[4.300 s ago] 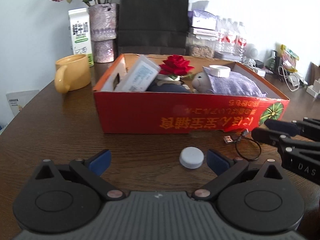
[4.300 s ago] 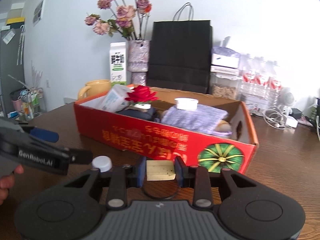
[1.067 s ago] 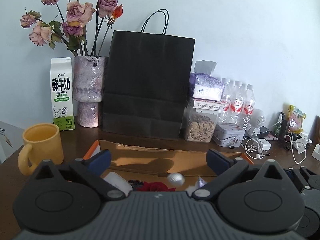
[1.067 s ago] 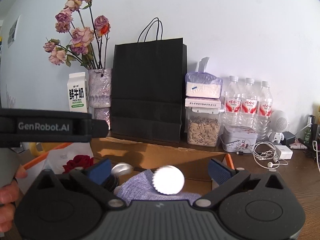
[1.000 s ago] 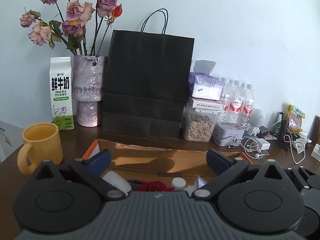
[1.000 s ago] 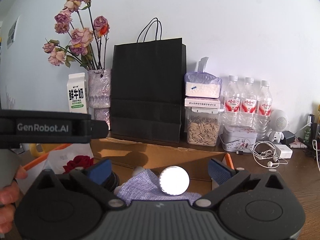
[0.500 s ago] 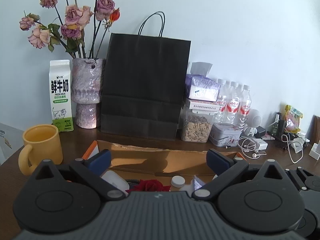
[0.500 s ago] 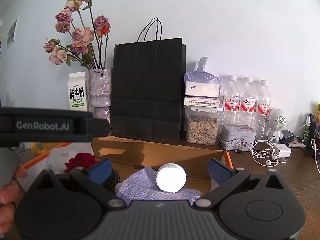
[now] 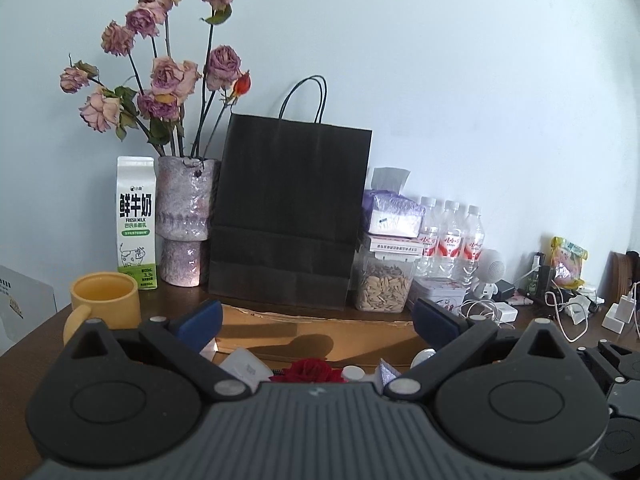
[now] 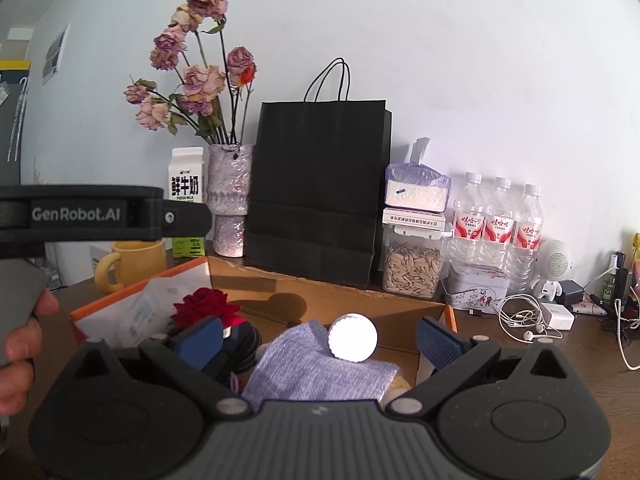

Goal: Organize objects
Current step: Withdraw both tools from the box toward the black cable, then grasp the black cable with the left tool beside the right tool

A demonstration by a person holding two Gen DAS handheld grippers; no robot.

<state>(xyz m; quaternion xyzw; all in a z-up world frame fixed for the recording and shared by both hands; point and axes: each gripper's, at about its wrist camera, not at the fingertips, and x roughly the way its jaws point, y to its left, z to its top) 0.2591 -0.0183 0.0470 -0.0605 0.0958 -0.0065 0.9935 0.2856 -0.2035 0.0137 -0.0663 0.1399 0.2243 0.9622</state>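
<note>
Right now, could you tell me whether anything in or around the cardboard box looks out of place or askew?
One thing: the white round lid stands on its edge on the purple cloth in the cardboard box, its face to the camera, not lying flat. The dried flowers in the vase droop. Nothing looks spilled or damaged.

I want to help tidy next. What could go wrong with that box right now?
The white round cap sits tilted on the purple cloth in the cardboard box, so it might roll off. Both claws, left and right, hang open right over the box; dropping lower could squash the red rose.
</note>
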